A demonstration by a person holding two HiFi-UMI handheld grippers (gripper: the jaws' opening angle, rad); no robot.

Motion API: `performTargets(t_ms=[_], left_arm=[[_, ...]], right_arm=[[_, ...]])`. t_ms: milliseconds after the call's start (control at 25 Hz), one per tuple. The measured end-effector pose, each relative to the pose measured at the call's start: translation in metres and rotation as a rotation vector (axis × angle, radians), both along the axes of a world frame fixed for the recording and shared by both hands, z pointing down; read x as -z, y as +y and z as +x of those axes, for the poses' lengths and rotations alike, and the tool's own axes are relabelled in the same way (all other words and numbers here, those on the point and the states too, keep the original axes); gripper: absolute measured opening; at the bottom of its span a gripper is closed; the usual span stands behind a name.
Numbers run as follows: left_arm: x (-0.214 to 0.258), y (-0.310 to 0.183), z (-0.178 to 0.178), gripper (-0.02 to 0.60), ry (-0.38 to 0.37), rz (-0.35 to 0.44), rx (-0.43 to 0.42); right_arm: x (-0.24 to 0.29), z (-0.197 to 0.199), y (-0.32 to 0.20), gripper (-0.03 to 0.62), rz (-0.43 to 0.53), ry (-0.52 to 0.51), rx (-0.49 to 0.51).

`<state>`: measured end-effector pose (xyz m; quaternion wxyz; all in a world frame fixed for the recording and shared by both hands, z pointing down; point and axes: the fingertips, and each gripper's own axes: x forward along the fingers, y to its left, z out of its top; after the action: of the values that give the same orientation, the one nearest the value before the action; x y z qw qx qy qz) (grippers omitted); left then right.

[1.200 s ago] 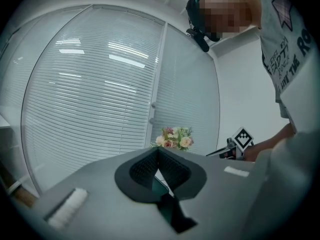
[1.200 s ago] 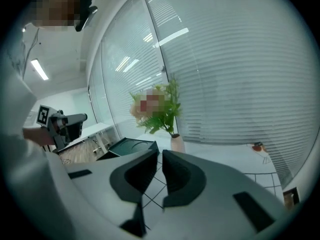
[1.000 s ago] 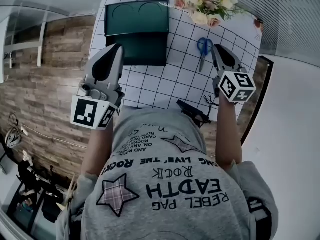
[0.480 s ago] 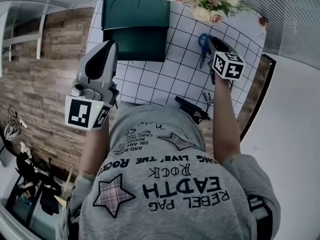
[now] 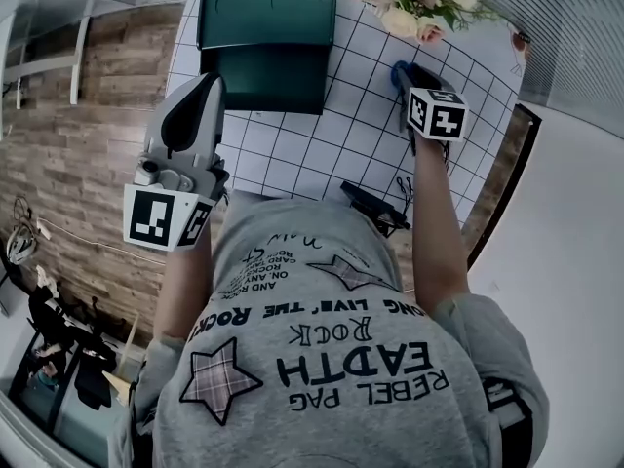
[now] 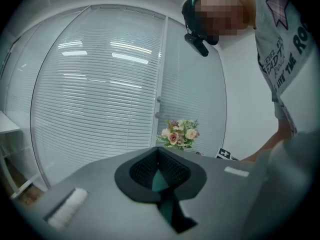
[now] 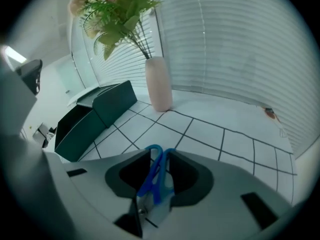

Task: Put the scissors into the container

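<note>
The right hand-held gripper (image 7: 159,155) points down at the white gridded desk (image 7: 210,134). Its 2 jaws are opening, with the blue-handled scissors (image 7: 150,176) between them. The dark green container (image 7: 95,116) stands well apart to its left. The left hand-held gripper (image 6: 159,156) hovers closed and empty.

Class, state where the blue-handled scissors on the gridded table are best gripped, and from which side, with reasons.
Probably grip the scissors across the two blue handle loops, from above: they lie flat, with the loops side by side, a narrow span. The right gripper, jaws opening, straddles them.
</note>
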<state>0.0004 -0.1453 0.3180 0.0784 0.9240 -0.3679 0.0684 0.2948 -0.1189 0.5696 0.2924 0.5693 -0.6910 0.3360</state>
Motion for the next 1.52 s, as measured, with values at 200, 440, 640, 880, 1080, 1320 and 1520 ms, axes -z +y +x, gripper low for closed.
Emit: performTargets(t_ms=[200,440,640,880,1080,1320,1520], left_arm=[[-0.001,-0.001,0.002,0.009,0.002,-0.002,0.001],[-0.001,-0.001,0.001,0.009,0.001,-0.003,0.004],[-0.001,0.001,-0.002,0.009,0.003,0.0,0.005],[0.003,0.0,-0.002,0.009,0.016,0.011,0.003],[0.01,-0.001,-0.003,0.009,0.03,0.025,0.003],[0.017,0.001,-0.005,0.009,0.041,0.042,-0.001],[0.021,0.003,-0.008,0.009,0.048,0.052,-0.005]], right_arm=[[-0.002,-0.008,-0.001,0.104,-0.014,0.028,0.052],[-0.003,-0.006,-0.002,0.103,-0.021,0.069,0.054],[-0.001,-0.005,-0.003,0.086,-0.013,0.064,0.042],[0.011,-0.008,-0.001,0.08,0.029,0.048,0.025],[0.024,-0.009,0.001,0.078,0.053,0.038,0.015],[0.041,-0.007,0.0,0.077,0.098,0.034,-0.009],[0.057,-0.008,0.004,0.077,0.137,0.029,-0.027]])
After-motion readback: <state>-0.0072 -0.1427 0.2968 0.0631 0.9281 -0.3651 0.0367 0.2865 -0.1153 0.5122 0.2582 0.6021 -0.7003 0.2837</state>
